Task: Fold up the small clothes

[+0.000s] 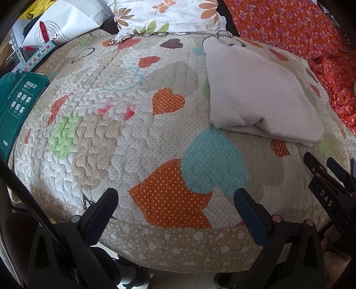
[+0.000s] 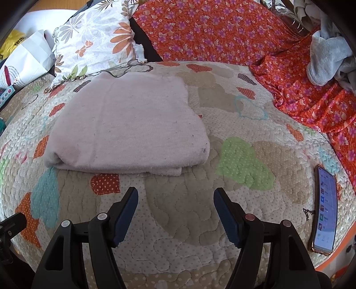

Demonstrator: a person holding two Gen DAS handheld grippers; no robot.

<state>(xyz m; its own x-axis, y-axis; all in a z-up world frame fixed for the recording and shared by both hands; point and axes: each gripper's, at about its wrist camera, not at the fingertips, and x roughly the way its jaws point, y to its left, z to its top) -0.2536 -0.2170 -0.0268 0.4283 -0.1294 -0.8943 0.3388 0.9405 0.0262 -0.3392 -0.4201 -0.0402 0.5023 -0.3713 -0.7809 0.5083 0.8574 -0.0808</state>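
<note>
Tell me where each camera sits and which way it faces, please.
Left wrist: on the left claw, looking across the heart quilt; its open fingers and the right claw show.
Right wrist: on the right claw, facing the folded pink cloth; open fingers show, phone at right.
Shared: quilt, pink cloth, floral pillow.

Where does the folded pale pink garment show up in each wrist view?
Left wrist: the folded pale pink garment lies upper right on the heart-patterned quilt.
Right wrist: it lies centre-left, just beyond the open jaws.
Shared landmark: the floral pillow behind the garment's far edge in both views.
</note>
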